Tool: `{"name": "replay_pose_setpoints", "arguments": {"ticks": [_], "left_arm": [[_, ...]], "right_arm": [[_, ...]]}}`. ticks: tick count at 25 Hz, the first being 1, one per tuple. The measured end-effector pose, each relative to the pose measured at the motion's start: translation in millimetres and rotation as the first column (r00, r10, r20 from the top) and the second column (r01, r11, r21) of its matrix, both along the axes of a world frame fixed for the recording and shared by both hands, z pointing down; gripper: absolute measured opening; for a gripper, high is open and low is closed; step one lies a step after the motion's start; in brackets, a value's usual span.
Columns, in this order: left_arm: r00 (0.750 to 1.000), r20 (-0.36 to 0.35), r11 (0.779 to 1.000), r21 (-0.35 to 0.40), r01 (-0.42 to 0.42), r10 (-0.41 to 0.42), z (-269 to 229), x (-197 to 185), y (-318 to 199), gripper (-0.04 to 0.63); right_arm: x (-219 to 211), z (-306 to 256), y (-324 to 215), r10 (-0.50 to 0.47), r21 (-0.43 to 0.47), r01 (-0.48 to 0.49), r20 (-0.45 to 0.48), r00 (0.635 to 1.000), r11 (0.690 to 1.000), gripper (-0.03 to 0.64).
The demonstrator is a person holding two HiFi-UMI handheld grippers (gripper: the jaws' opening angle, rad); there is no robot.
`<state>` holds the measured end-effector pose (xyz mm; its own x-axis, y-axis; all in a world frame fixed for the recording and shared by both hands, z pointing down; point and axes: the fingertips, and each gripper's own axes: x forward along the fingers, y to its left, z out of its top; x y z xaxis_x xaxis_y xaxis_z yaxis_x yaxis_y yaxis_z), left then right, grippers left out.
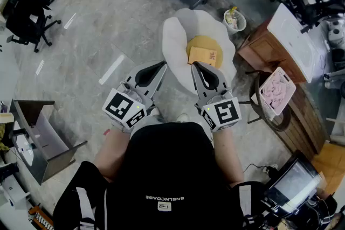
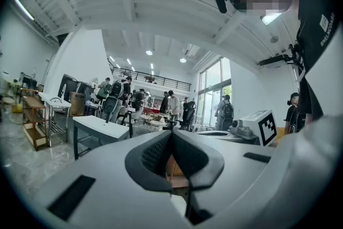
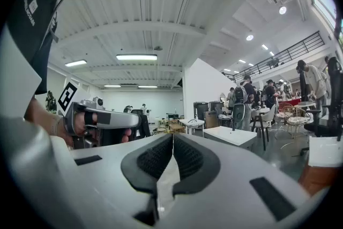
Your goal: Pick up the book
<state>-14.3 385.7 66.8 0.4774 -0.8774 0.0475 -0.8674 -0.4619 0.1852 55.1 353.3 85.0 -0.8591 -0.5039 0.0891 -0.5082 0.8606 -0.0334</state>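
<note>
left gripper (image 1: 160,65), right gripper (image 1: 195,65) level, side by side, jaws closed, empty

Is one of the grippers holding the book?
No, the book lies on the white chair, past the left gripper and the right gripper, both shut and empty.

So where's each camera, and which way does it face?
Head view: on the person's head, looking down at the book, forearms, left hand-held gripper, right hand-held gripper.
Left gripper view: on the left one, level along shut jaws; torso right.
Right gripper view: likewise; torso left.
Shared: each sees the other hand-held gripper.
</note>
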Motion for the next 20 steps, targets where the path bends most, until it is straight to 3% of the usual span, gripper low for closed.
{"name": "replay_pose_setpoints", "arguments": {"ticks": [6, 20], "left_arm": [[1.000, -0.010, 0.999, 0.035, -0.025, 0.025, -3, -32, 8, 0.014], [0.996, 0.008, 0.996, 0.005, -0.089, 0.089, 8, -127, 21, 0.014]], "right_arm": [[-31, -1, 5, 0.027, 0.007, -0.027, -0.006, 1.000, 1.000, 0.029], [-126, 5, 19, 0.078, 0.027, -0.077, -0.043, 0.996, 0.997, 0.029]]}}
